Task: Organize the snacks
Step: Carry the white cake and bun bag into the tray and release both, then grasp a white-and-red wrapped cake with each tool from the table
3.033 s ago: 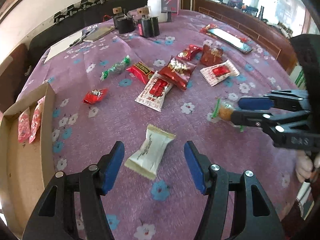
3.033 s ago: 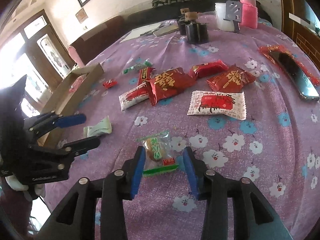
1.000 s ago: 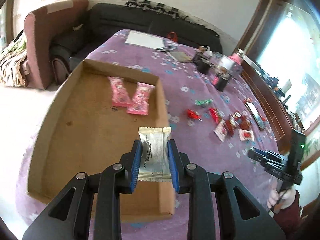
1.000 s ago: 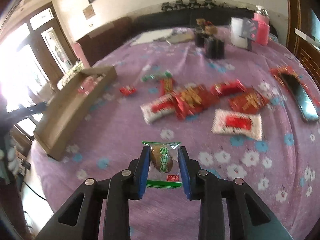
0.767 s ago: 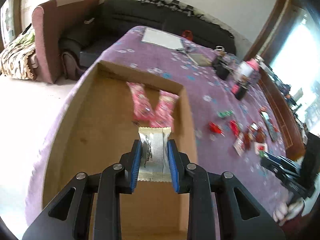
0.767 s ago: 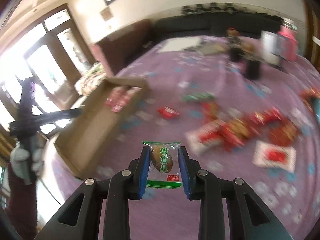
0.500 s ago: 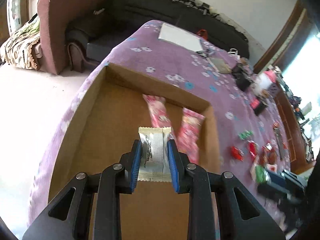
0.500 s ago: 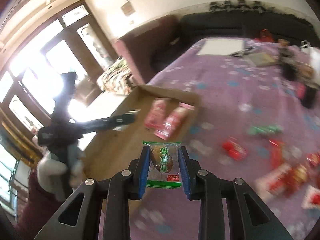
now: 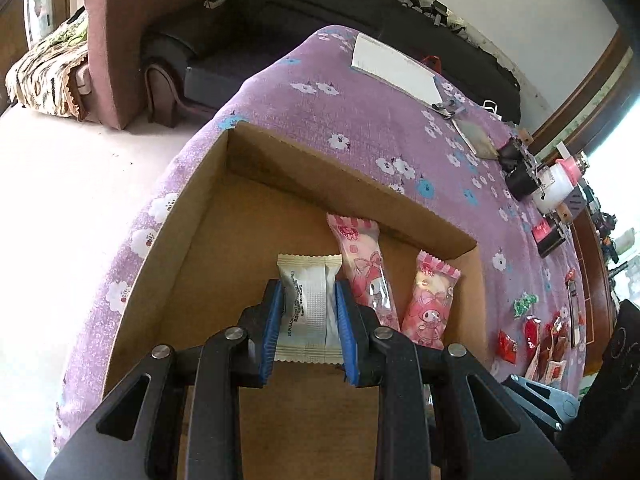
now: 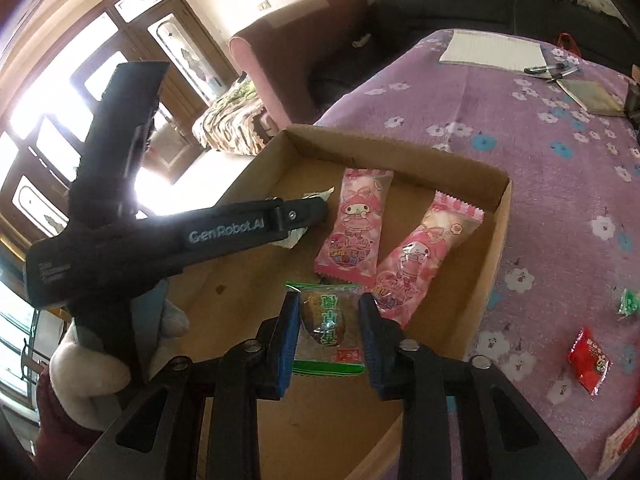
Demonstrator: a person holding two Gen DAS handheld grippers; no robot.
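A bench [image 9: 360, 128] draped in a purple flowered cloth carried a shallow cardboard box [image 9: 180, 264] at its near corner, and both tools hung over that box.

The left hand-held gripper [image 9: 309, 320] was clamped narrowly on a cream-white snack packet [image 9: 308, 304], its blue pads pressing the packet's two long sides, the packet upright between them above the brown floor of the box. Just to the right of it lay two pink cartoon-printed packets [image 9: 362, 268], side by side and flat against the far wall.

The right hand-held gripper [image 10: 329, 332] carried a clear, green-edged packet [image 10: 326, 320] with a dark brown sweet inside. Its jaws had just been easing apart, and the packet sat between the pads, with a thin gap showing on at least one side; I could not tell whether the pads gripped it. It hung over the box, just on the near side of the pink pair [image 10: 356, 224].

The right wrist view showed the left tool from the side, its black arms reaching into the box and a gloved hand [image 10: 88, 364] on its handle; the white packet was nearly hidden there. The left wrist view alone showed the scatter of red and green snacks [image 9: 536, 332] well apart from the box, far down the cloth.
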